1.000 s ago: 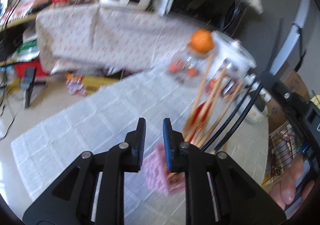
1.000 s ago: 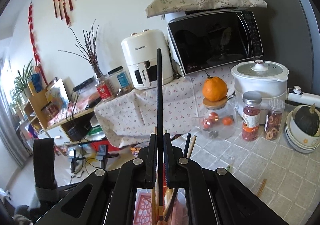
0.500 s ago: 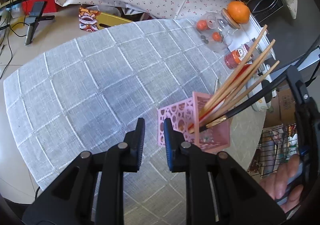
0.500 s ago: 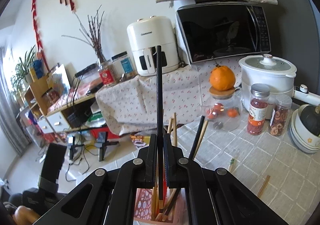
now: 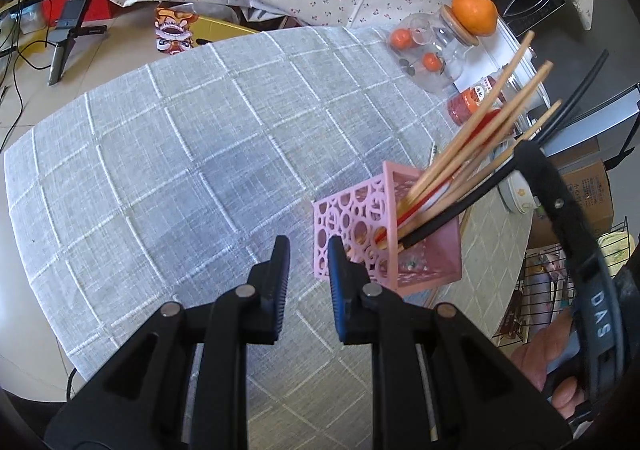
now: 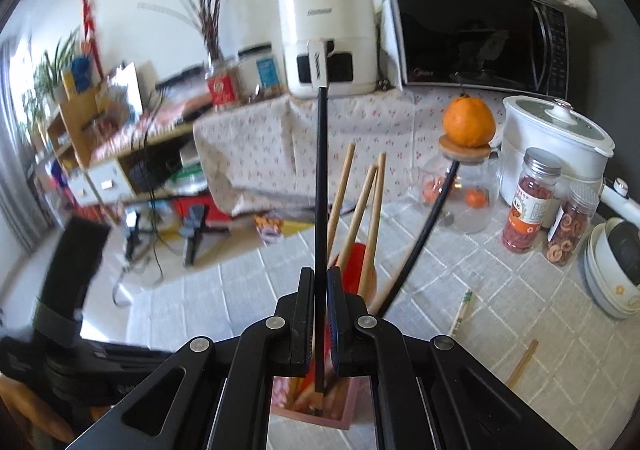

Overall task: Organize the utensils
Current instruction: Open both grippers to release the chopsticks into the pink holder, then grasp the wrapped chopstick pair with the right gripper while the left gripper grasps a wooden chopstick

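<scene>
A pink cut-out utensil holder (image 5: 360,234) stands on the grey checked tablecloth (image 5: 180,154) and holds several wooden chopsticks (image 5: 472,130), a red utensil and a black chopstick. My left gripper (image 5: 306,258) is open and empty, just left of the holder. My right gripper (image 6: 320,282) is shut on a black chopstick (image 6: 321,178) held upright, its lower end inside the holder (image 6: 320,406). Wooden chopsticks (image 6: 370,210) and a second black chopstick (image 6: 424,234) lean out of the holder. Loose chopsticks (image 6: 462,314) lie on the cloth to the right.
A glass jar (image 6: 464,194) with an orange (image 6: 468,122) on its lid, two spice jars (image 6: 528,206), a white rice cooker (image 6: 556,146) and stacked bowls (image 6: 612,274) stand at the right. A microwave (image 6: 476,34) and air fryer (image 6: 328,38) sit behind.
The right gripper has lowered the black chopstick further into the holder. The left gripper has swung down over the table and settled beside the holder.
</scene>
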{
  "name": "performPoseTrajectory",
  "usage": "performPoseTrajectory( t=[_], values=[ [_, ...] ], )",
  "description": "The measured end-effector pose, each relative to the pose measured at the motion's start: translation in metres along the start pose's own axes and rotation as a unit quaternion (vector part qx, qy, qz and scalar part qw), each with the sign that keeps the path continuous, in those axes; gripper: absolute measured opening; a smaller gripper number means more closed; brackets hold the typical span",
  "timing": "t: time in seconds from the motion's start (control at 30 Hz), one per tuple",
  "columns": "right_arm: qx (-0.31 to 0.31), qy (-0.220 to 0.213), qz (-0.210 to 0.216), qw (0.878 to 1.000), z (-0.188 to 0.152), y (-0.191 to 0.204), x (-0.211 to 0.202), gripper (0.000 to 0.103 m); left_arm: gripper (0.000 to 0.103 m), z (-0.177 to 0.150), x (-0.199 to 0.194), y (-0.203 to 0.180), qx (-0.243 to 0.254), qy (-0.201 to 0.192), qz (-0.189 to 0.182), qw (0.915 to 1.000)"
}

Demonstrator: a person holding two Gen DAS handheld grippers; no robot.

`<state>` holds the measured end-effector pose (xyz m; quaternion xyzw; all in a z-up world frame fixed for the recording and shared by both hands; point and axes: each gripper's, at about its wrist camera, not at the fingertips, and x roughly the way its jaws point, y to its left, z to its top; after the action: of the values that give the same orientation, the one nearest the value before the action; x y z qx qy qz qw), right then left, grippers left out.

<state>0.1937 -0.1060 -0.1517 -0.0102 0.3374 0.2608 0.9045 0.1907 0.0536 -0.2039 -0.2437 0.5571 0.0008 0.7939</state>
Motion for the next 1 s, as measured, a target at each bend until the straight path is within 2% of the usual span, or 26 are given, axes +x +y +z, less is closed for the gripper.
performPoseTrajectory(
  t=[0.17,0.4,0.47,0.67,0.83,1.0],
  values=[
    [-0.001,0.034,0.005,0.999,-0.003,-0.002,0.004,0.007,0.020,-0.003,0.003,0.001,-0.003,0.007,0.001,1.0000],
    [0.005,0.048,0.012,0.999,-0.004,-0.006,0.000,0.008,0.020,-0.007,0.000,0.000,-0.006,0.005,-0.001,1.0000],
    [0.009,0.047,0.016,0.999,-0.001,-0.009,-0.005,0.014,0.020,-0.008,-0.003,0.000,-0.006,0.003,-0.002,1.0000],
    [0.043,0.021,0.035,0.998,0.011,-0.032,-0.036,0.020,0.020,-0.010,-0.014,-0.005,0.004,-0.019,0.001,0.9998],
    [0.074,0.011,0.016,0.997,0.017,-0.057,-0.054,0.025,0.020,-0.015,-0.022,-0.015,0.018,-0.029,-0.005,0.9994],
    [0.125,0.043,-0.018,0.991,0.011,-0.091,-0.052,0.029,0.020,-0.023,-0.029,-0.027,0.029,-0.037,-0.013,0.9988]
  ],
)
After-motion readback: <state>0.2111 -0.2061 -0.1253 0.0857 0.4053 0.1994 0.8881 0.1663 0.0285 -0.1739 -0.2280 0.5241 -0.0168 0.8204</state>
